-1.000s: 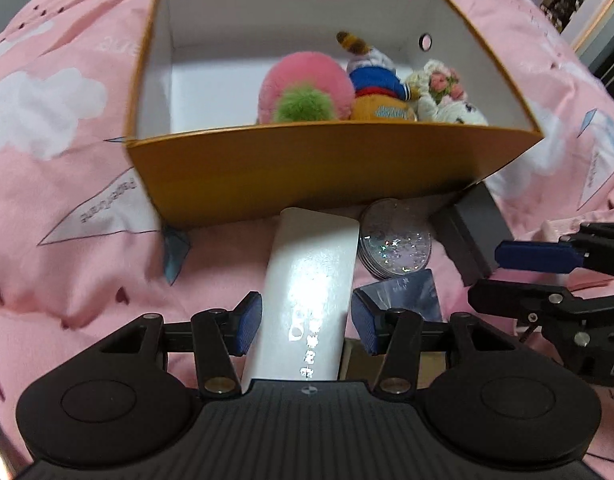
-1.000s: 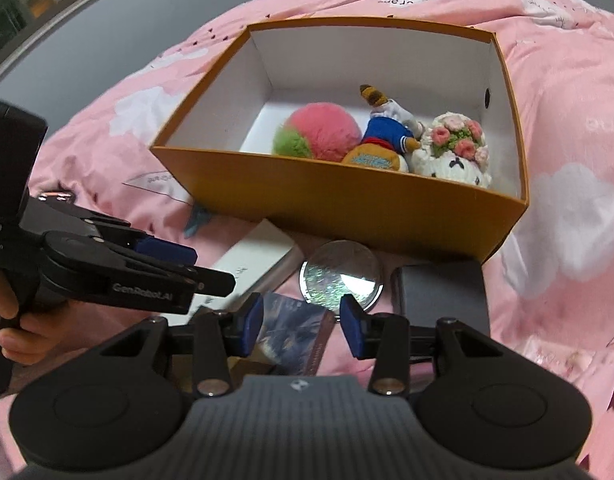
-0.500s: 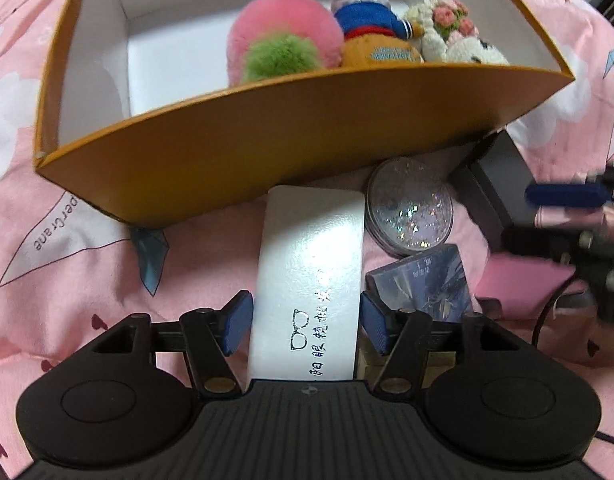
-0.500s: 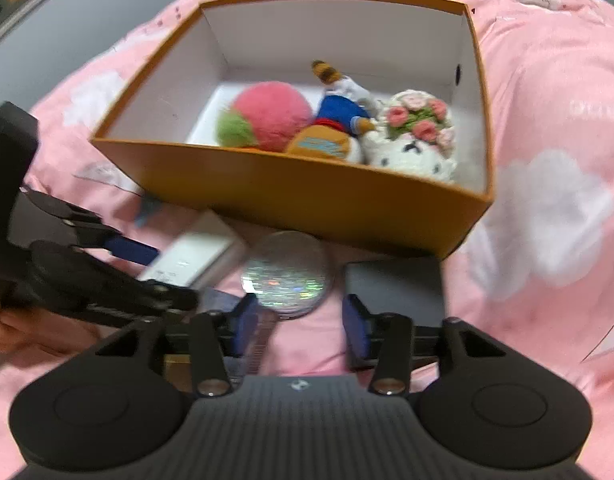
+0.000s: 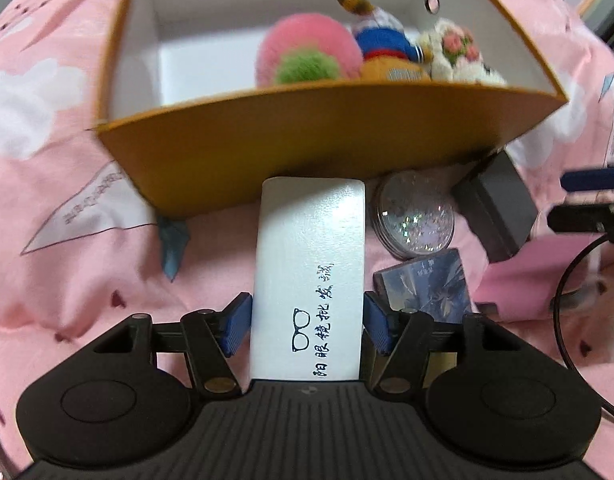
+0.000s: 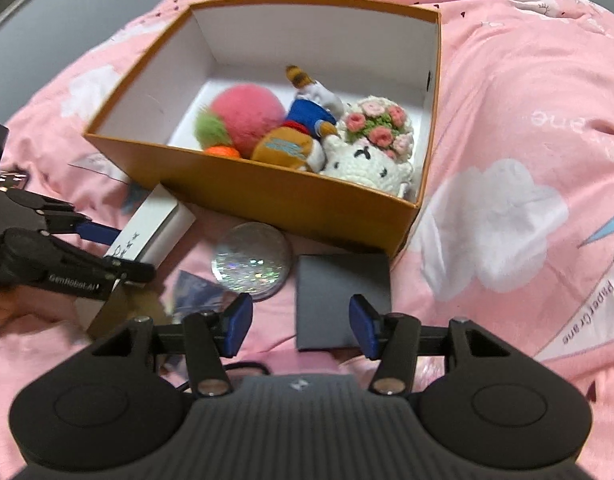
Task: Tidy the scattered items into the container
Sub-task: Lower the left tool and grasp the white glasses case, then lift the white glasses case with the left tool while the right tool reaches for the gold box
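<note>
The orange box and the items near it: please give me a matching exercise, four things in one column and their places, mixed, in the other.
1 pink pompom
2 white glasses case
3 glitter disc
4 black box

A between the left gripper's fingers
B inside the orange box
C before the right gripper
D on the bedsheet, between case and black box

Pairs: 1-B, 2-A, 3-D, 4-C

White box (image 5: 309, 276) lies between left hand-held gripper (image 5: 307, 330) jaws.
</note>
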Demonstrator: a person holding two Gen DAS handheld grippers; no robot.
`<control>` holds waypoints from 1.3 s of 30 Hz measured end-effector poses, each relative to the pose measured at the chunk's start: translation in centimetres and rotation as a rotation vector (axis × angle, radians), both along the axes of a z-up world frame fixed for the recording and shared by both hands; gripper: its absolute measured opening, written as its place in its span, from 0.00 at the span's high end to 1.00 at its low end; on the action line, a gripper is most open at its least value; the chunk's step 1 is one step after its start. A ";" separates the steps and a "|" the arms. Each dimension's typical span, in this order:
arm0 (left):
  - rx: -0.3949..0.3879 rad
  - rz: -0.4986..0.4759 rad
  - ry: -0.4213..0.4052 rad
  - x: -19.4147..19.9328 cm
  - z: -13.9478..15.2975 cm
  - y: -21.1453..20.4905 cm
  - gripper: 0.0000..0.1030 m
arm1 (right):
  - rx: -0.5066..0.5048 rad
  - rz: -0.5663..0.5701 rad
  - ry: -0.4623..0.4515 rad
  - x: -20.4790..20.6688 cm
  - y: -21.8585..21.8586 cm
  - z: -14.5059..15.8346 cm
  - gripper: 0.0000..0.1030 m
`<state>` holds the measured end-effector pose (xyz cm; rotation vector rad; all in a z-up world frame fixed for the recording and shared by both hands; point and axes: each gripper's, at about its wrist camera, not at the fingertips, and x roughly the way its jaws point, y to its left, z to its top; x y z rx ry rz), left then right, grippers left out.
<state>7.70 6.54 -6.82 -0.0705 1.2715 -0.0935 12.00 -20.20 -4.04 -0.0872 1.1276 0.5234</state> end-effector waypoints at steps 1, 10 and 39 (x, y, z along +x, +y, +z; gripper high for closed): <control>-0.006 0.011 -0.010 -0.3 0.4 0.2 0.33 | 0.003 0.002 0.001 -0.3 0.1 0.2 0.45; -0.010 0.043 -0.113 -1.8 4.6 0.8 0.33 | -0.040 0.066 -0.022 -3.0 0.4 1.4 0.45; 0.053 0.052 -0.168 -3.5 6.5 1.4 0.33 | -0.055 0.509 0.043 -4.9 13.8 -3.9 0.30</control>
